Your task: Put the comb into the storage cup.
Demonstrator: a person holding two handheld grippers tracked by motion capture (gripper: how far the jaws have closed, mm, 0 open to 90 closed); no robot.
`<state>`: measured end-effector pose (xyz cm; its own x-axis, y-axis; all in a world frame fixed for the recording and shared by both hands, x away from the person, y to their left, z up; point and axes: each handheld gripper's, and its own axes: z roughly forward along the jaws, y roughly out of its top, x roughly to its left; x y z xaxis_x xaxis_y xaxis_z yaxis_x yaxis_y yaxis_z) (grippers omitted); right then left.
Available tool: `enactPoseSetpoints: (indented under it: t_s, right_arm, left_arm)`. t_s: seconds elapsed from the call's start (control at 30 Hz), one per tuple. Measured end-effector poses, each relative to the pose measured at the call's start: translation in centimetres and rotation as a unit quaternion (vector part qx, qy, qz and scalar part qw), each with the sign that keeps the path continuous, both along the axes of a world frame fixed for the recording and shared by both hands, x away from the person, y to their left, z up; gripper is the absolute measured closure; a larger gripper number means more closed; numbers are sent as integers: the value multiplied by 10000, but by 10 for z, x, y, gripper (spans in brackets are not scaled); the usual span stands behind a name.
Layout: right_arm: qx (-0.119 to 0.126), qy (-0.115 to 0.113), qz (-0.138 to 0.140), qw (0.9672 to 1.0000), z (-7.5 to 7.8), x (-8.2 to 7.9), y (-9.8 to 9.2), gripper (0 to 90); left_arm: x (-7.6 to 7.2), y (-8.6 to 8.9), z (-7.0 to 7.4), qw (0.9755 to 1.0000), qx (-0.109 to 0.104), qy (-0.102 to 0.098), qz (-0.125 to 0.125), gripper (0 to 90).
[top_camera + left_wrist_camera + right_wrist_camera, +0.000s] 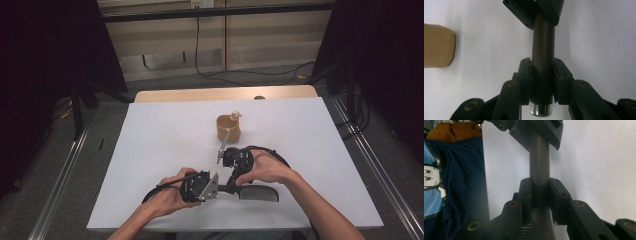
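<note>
Both clamped on one dark brush handle (543, 42): left gripper (542, 75) pinching by the chrome end cap (540, 110), right gripper (540, 192) nearer the toothed head (258, 193). Long axis running straight from tool to tool, low over the white table (150, 150), near edge. Tan cup (228, 129) farther back, probably clear of any pull.

— What stays hidden from you?
— Behind your left gripper's fingers (525, 75) the dark handle (543, 50) is covered, and its metal cap (541, 110) runs off the bottom edge.

— And beyond the fingers?
— The tan cup (437, 45) is cut by the left edge; the comb's teeth (258, 194) are too fine to tell apart.
</note>
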<state>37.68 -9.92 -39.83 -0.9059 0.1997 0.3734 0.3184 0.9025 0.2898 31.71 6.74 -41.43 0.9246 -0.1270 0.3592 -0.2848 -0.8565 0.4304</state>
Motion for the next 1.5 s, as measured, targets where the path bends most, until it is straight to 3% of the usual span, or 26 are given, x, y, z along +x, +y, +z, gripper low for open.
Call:
enactPoseSetpoints:
  t_s: [0.17, 0.4, 0.53, 0.73, 0.83, 1.0, 1.03, 1.1, 1.17, 1.23, 1.5]
  right_arm:
    - [-28, 17, -57, 10000, 3, 1, -1, 723]
    - [3, 44, -162, 9999, 5, 5, -3, 705]
    - [73, 50, -269, 9996, 7, 6, -6, 682]
    - [296, -10, -459, 9985, 14, 6, -12, 519]
    - [540, -141, -611, 9966, 21, 7, -18, 427]
    - [871, -442, -890, 9912, 30, 8, -29, 300]
    - [916, -497, -994, 9896, 31, 7, -31, 280]
    - [995, -654, -1136, 9864, 34, 8, -37, 227]
    - [1090, -805, -1294, 9823, 36, 8, -42, 170]
    - [1093, -898, -1444, 9794, 37, 7, -47, 126]
    - [1495, -1278, -1676, 9660, 42, -1, -68, 42]
  left_arm:
    - [2, 0, 1, 9999, -64, 125, 48, 723]
    - [0, 1, 0, 9998, -130, -80, 127, 728]
    - [3, 2, 2, 9997, -178, 13, 155, 728]
    - [8, 8, 0, 9991, -254, 142, 301, 728]
    - [11, 12, 0, 9986, -287, 229, 386, 728]
    - [13, 17, 1, 9971, -467, 312, 509, 728]
    - [13, 18, 2, 9971, -504, 245, 524, 728]
    - [14, 20, 2, 9960, -583, 408, 534, 728]
    - [11, 21, 0, 9944, -732, 462, 614, 728]
    - [11, 22, 0, 9939, -752, 537, 599, 727]
    - [13, 28, -1, 9917, -874, 706, 630, 728]
